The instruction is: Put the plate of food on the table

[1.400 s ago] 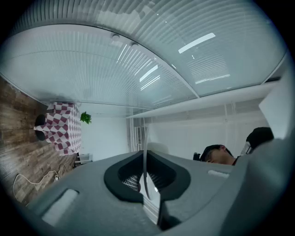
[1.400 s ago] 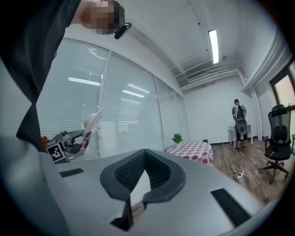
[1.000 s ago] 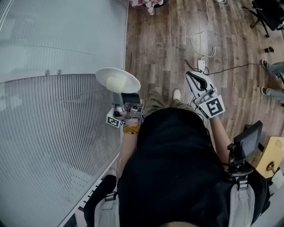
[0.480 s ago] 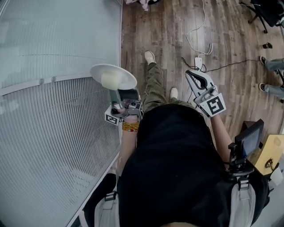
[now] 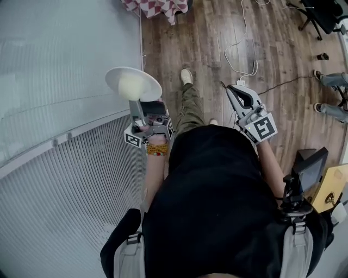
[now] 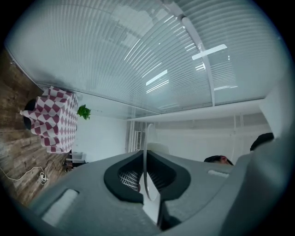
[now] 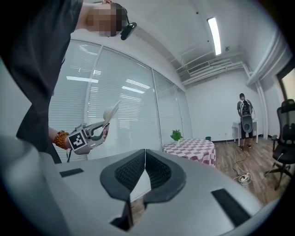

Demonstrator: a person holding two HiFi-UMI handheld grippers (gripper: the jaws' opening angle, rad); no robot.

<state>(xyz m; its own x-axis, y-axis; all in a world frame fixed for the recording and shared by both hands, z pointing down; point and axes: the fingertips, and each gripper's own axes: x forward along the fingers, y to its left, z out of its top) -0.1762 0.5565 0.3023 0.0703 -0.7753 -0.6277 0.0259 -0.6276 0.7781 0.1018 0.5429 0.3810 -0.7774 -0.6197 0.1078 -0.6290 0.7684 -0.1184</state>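
Plate (image 5: 133,83) further fwd; face-up, L tongs (image 5: 139,104)

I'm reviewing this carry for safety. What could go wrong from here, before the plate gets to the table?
1. The left claw grips the plate at one spot on its rim only, so it may tip and the food may slide off.
2. A cable lies on the floor toward the checkered table; a foot could catch it.
3. The right claw is shut and empty, so it gives the plate no support.
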